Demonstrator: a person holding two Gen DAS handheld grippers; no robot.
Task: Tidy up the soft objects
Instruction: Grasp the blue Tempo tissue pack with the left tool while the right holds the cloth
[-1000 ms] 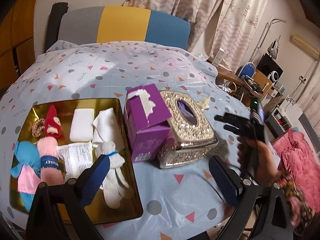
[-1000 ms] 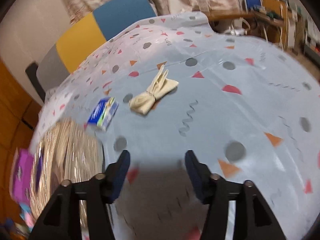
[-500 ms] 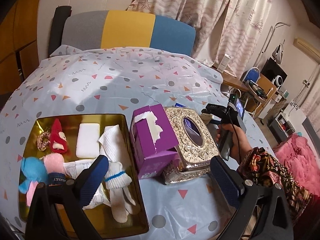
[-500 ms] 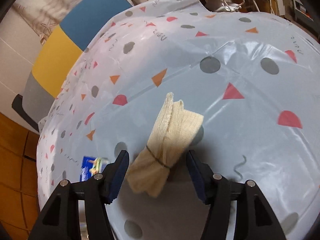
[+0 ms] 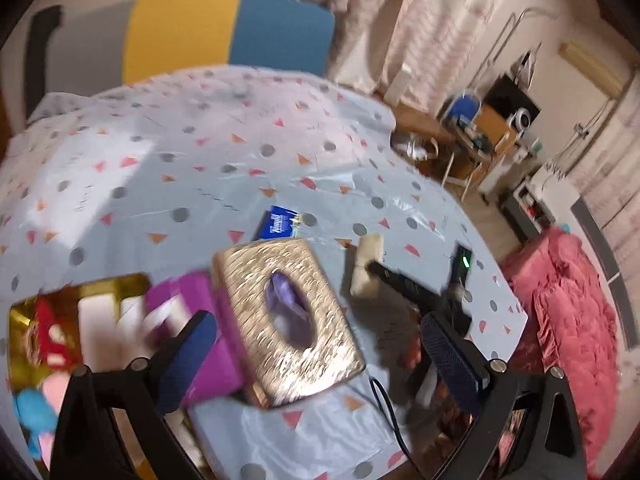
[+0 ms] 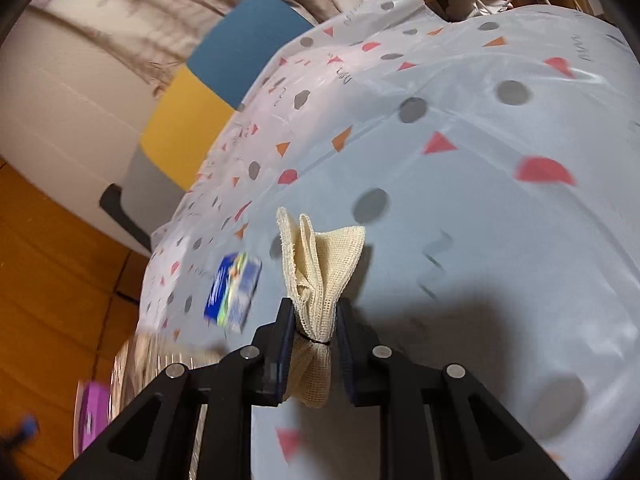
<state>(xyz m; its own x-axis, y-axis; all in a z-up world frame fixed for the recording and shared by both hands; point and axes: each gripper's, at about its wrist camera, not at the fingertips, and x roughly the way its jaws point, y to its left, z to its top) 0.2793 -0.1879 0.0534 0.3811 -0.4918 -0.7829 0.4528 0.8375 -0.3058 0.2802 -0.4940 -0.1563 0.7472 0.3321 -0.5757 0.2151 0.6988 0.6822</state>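
A cream mesh cloth (image 6: 320, 256), tied with a black band, sits between the pads of my right gripper (image 6: 315, 312). The jaws are closing, and both pads press its waist. In the left wrist view the same cloth (image 5: 366, 268) shows at the tip of the black right gripper (image 5: 400, 280), right of the ornate tissue box (image 5: 248, 280). My left gripper (image 5: 316, 324) hangs open above that box and holds nothing. The gold tray (image 5: 24, 320) of soft toys and cloths lies at the lower left, blurred.
A blue pocket tissue pack (image 5: 280, 224) lies behind the ornate box, left of the cloth (image 6: 232, 292). A purple tissue box (image 5: 208, 344) stands between tray and ornate box. A multicolour chair (image 5: 224, 32) is at the far edge, and a pink quilt (image 5: 572, 312) lies beyond the table's right edge.
The right gripper moved onto the cream cloth and its jaws closed around it. The left gripper rose and swung right, so the tray slid to the view's lower left.
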